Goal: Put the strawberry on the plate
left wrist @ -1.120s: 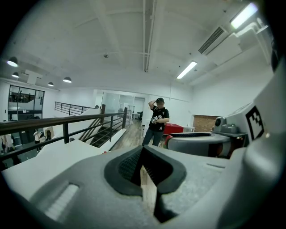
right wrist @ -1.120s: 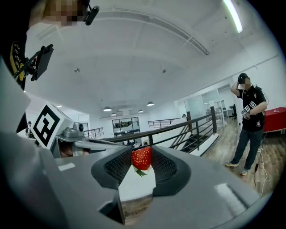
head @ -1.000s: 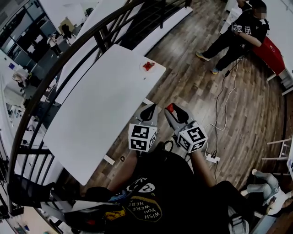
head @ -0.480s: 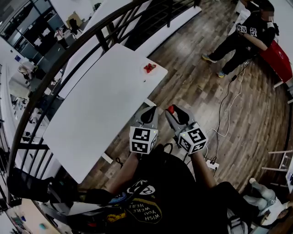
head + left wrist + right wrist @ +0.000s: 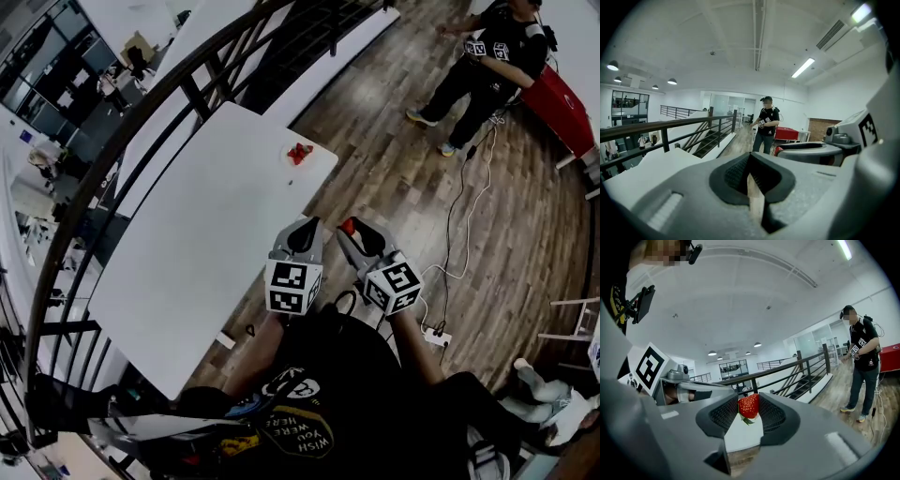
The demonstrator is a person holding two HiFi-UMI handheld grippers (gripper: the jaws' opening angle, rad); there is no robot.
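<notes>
A red strawberry (image 5: pixel 748 406) with a small green leaf sits between the dark pads of my right gripper (image 5: pixel 749 405), which is shut on it. In the head view the right gripper (image 5: pixel 349 226) hovers over the wooden floor just off the white table's (image 5: pixel 206 234) near edge, the strawberry (image 5: pixel 348 225) showing at its tip. Beside it, my left gripper (image 5: pixel 302 225) is shut with nothing in it; its jaw tips meet in the left gripper view (image 5: pixel 750 161). The plate (image 5: pixel 288 157) lies at the table's far right corner with red fruit (image 5: pixel 299 152) on it.
A black metal railing (image 5: pixel 141 122) curves along the table's far side, above a stairwell. A person (image 5: pixel 487 56) stands on the wooden floor at upper right beside a red object (image 5: pixel 562 103). A white cable (image 5: pixel 459 206) runs to a power strip (image 5: pixel 433 328).
Both grippers keep the same pose, and the strawberry stays in the right one. The head view has shifted a little, and the person in the background has moved.
</notes>
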